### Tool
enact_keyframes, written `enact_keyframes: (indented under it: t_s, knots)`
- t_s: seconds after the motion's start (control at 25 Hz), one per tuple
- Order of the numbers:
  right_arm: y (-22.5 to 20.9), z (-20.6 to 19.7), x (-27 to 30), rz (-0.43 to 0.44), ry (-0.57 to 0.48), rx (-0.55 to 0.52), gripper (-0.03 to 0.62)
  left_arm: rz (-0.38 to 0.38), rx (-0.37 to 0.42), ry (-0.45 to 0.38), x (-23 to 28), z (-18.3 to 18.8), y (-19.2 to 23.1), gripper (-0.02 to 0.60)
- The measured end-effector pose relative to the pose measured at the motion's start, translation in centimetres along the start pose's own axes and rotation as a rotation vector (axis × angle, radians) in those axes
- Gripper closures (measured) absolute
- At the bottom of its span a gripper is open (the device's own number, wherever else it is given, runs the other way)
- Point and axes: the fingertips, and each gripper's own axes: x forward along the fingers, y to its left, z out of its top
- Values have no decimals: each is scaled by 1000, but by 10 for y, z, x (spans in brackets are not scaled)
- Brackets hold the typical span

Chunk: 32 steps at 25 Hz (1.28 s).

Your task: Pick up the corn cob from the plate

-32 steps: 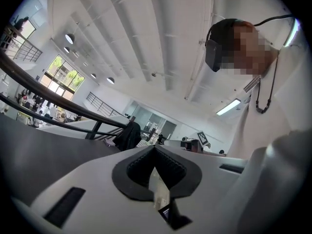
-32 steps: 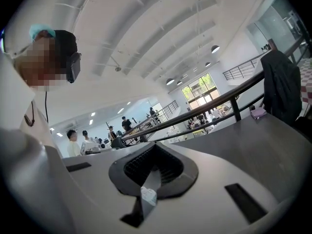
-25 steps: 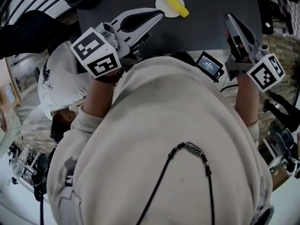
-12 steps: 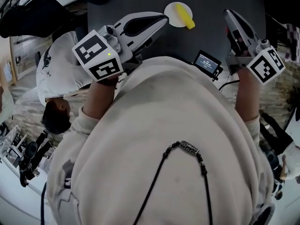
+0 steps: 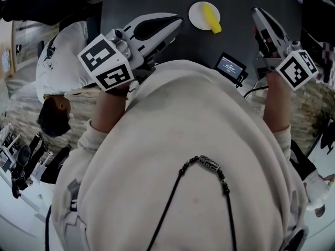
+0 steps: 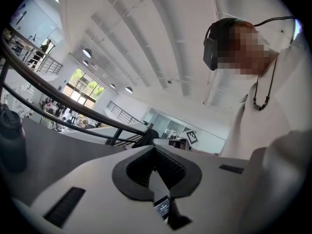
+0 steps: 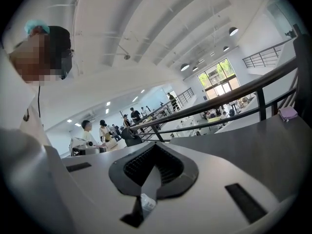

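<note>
A yellow corn cob (image 5: 211, 16) lies across a small white plate (image 5: 197, 13) on the dark grey table (image 5: 235, 30), at the top of the head view. My left gripper (image 5: 179, 20) is held level just left of the plate, its jaws shut on nothing, tips together (image 6: 155, 148). My right gripper (image 5: 255, 10) hovers over the table to the right of the plate, clear of it, also shut and empty (image 7: 155, 146). Neither gripper view shows the plate or the cob.
A small device with a lit screen (image 5: 231, 67) sits at the table's near edge between my arms. A dark bottle (image 6: 12, 143) stands on the table at the left, and a purple object (image 7: 288, 113) at the far right. Railings and people are behind.
The right gripper has slid a little farther over the table. The left gripper has hardly shifted. Both stay shut; the head view has drifted, so the plate sits lower and more right.
</note>
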Motion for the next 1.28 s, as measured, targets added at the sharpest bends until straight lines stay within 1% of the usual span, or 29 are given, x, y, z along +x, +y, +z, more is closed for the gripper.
enact_keyframes:
  t_s: [0.12, 0.36, 0.56, 0.72, 0.88, 1.12, 1.28]
  knots:
    - [5, -4, 8, 20, 16, -4, 583, 29, -10, -11, -10, -3, 1, 580]
    - [2, -13, 23, 32, 66, -19, 583, 74, -32, -35, -23, -10, 8, 580]
    - [4, -14, 32, 60, 93, -25, 583, 117, -73, -71, -39, -12, 11, 578]
    - [-2, -19, 41, 74, 120, -35, 583, 155, -95, -83, -47, -20, 16, 580]
    - [-4, -26, 41, 121, 142, -32, 583, 189, -108, -91, -53, -27, 13, 580]
    - [-13, -33, 50, 131, 187, -57, 583, 266, -130, -117, -73, -29, 12, 580]
    - [-21, -35, 60, 131, 200, -58, 583, 287, -130, -125, -77, -27, 11, 580]
